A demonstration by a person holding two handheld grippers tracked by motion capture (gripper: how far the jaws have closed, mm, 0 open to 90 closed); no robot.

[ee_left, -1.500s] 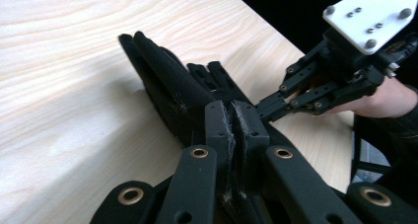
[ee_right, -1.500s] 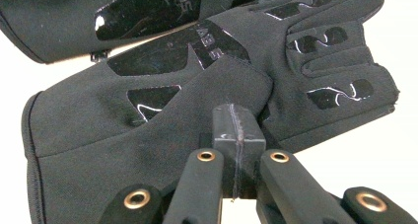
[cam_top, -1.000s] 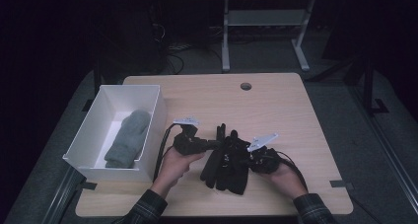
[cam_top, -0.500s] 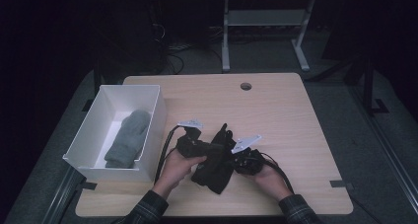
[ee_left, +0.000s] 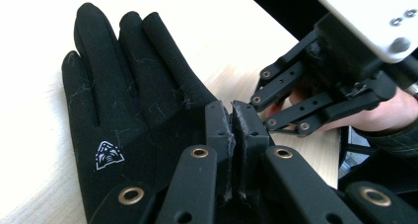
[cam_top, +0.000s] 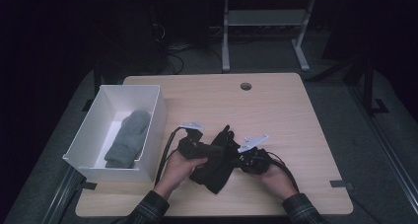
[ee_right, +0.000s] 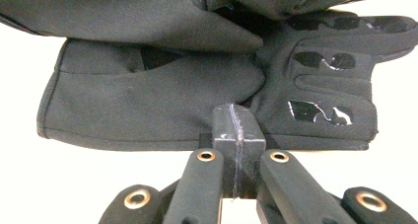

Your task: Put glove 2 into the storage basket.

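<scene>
A pair of black gloves (cam_top: 217,168) lies bunched at the table's front middle, between the person's two hands. My left gripper (cam_top: 209,151) is shut, its jaws pinching the back of one black glove (ee_left: 138,100) near the wrist; a small white logo shows on that glove. My left gripper's tips (ee_left: 231,111) sit close to the other gripper's black links (ee_left: 305,105). My right gripper (cam_top: 237,159) comes in from the right. In the right gripper view its tips (ee_right: 237,118) are pressed together on the lower edge of a folded glove (ee_right: 148,95) with glossy palm patches.
A white box (cam_top: 156,116) stands at the table's left with a grey mitten (cam_top: 127,137) lying inside. The wooden table (cam_top: 286,120) has a round cable hole (cam_top: 245,86) near its far edge. A desk frame and cables stand on the dark floor behind.
Both hands have moved closer together and a little to the left. The black gloves have bunched up between the grippers.
</scene>
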